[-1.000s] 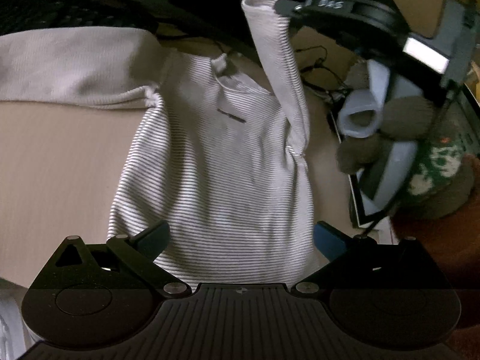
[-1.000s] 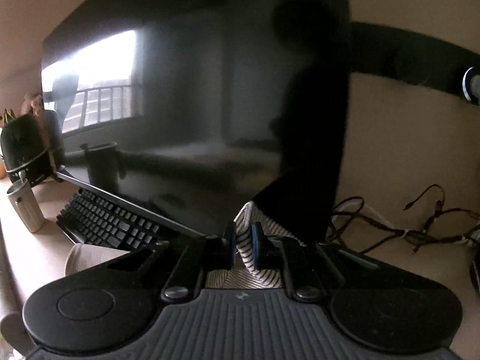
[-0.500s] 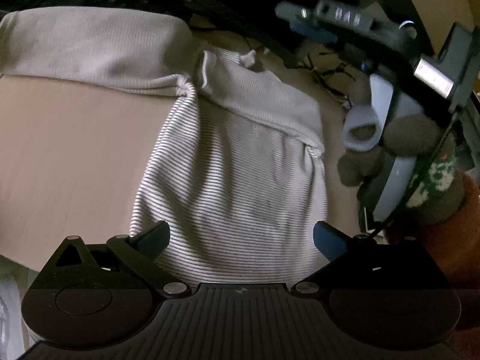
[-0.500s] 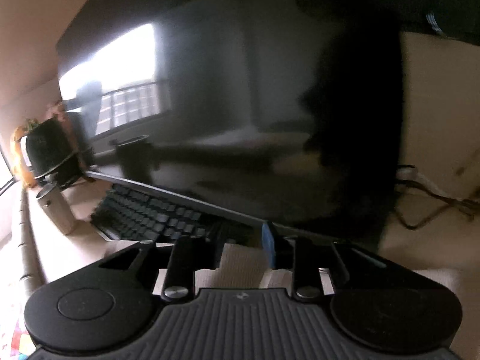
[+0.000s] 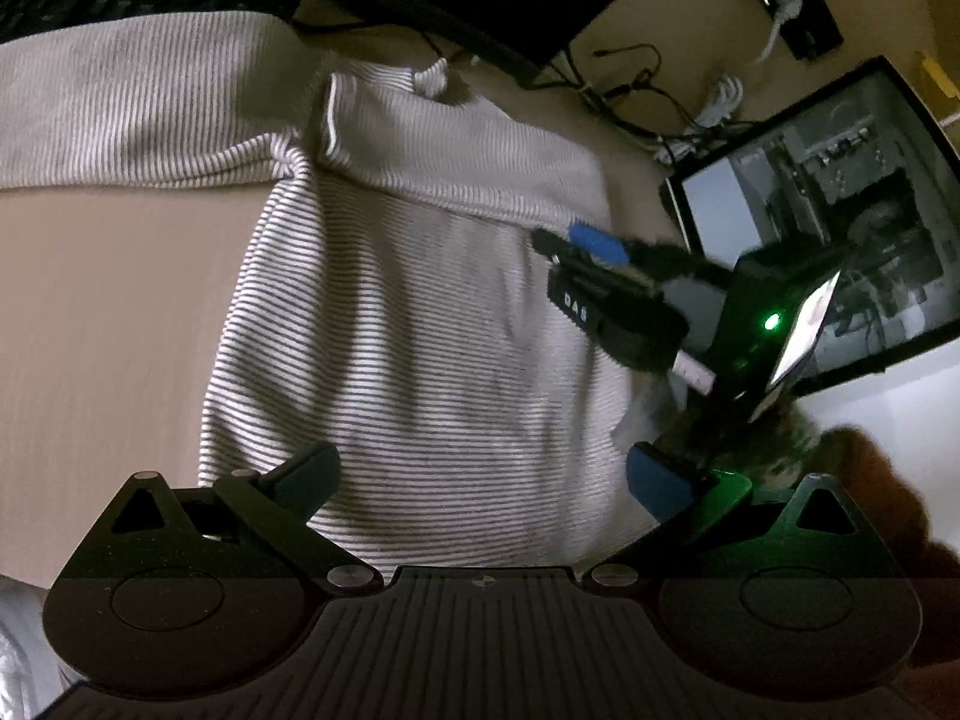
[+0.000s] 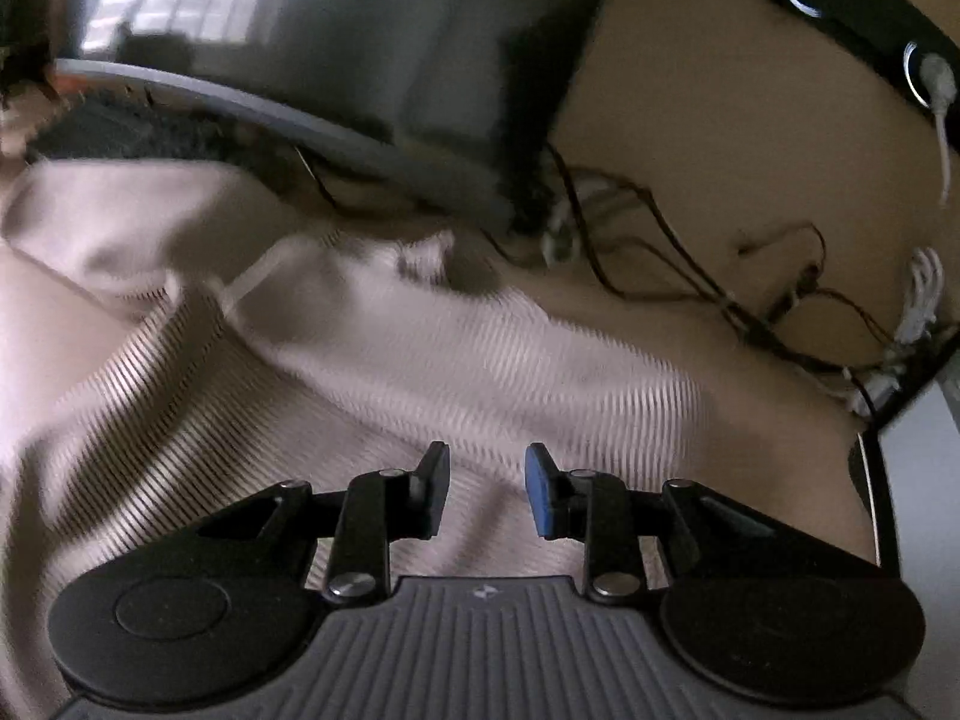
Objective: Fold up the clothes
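Striped ribbed long-sleeve top (image 5: pixel 420 348) spread flat on beige desk (image 5: pixel 108 300), hem toward left gripper. Right sleeve (image 5: pixel 456 150) folded across chest, cuff near collar; left sleeve (image 5: pixel 138 108) extended sideways along desk. Left gripper (image 5: pixel 483 480) above hem, fingers spread wide, holding nothing. Right gripper (image 6: pixel 487 489) above shirt's right side, fingers parted, empty; also visible in left wrist view (image 5: pixel 591 249). Monitor (image 6: pixel 420 48), cables (image 6: pixel 690 264) and glass-sided computer case (image 5: pixel 840 210) behind shirt.
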